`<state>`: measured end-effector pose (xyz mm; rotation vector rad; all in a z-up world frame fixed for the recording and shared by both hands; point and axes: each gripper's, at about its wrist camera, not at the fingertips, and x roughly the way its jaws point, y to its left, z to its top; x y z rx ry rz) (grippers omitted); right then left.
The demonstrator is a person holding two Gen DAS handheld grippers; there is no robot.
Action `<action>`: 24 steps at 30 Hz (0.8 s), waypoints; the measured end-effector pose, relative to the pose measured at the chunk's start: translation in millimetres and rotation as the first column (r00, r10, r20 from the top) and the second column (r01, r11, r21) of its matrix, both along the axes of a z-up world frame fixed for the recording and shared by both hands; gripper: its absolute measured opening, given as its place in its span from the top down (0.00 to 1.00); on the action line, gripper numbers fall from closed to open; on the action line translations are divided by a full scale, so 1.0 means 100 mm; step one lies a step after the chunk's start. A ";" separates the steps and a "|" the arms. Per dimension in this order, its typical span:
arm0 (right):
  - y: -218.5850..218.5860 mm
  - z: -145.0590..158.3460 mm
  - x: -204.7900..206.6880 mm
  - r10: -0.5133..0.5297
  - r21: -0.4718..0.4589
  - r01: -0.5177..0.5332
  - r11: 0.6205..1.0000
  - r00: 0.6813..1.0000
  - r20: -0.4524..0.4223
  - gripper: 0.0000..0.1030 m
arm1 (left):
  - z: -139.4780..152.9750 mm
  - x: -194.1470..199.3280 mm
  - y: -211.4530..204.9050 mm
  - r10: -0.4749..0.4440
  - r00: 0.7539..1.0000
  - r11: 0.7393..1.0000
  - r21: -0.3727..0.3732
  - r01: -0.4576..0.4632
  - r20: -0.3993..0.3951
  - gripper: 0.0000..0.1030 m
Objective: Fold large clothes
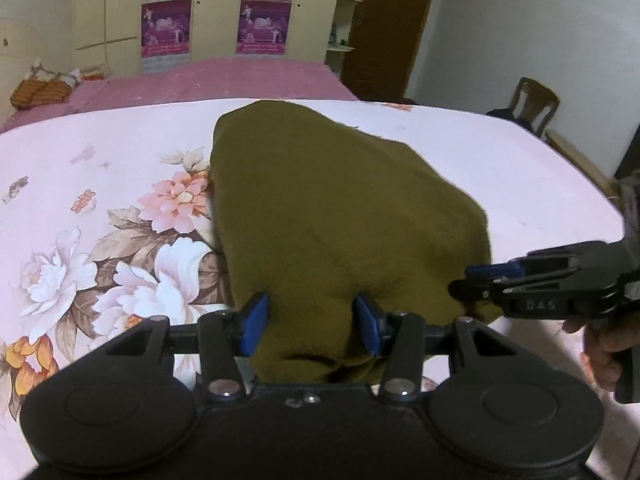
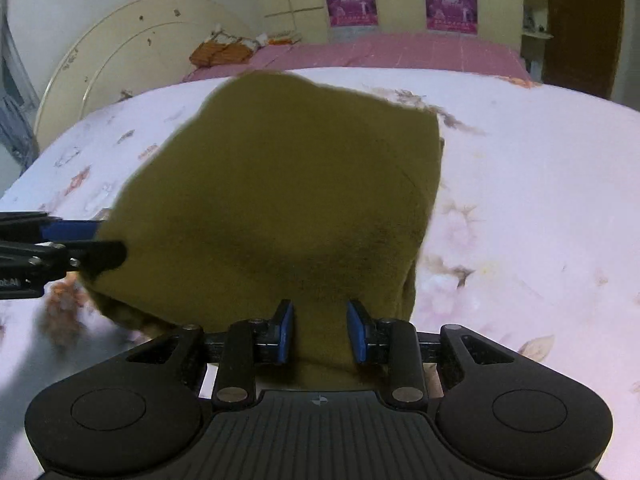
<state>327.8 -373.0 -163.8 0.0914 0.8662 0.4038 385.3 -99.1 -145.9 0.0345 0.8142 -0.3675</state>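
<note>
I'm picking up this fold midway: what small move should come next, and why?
Probably lower both grippers together to lay the near edge flat. The left gripper and right gripper each straddle the near edge of the olive garment, which already looks doubled over on the floral sheet. Whether either truly pinches it is unclear.

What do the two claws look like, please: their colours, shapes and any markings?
Both are matte black plastic with two round side lobes and silver pivot bolts. Left claw and right claw each carry blue fingertip pads. The right one shows pale letters on its side in the left view, too blurred to read surely.
</note>
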 end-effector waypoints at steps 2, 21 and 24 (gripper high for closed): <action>0.03 0.02 -0.02 0.008 -0.024 -0.008 1.000 1.000 0.003 0.70 | -0.01 0.01 -0.07 -0.004 1.000 0.999 0.043 0.003 0.012 0.53; -0.55 0.52 0.25 -0.115 0.214 0.106 0.971 0.993 0.033 0.23 | 0.49 0.12 -0.11 0.014 0.996 0.989 0.143 -0.027 0.089 0.01; -0.73 0.46 0.50 -0.155 0.327 0.165 0.931 0.986 -0.055 0.23 | 0.46 0.37 0.01 0.032 0.998 0.998 0.057 -0.034 0.050 0.01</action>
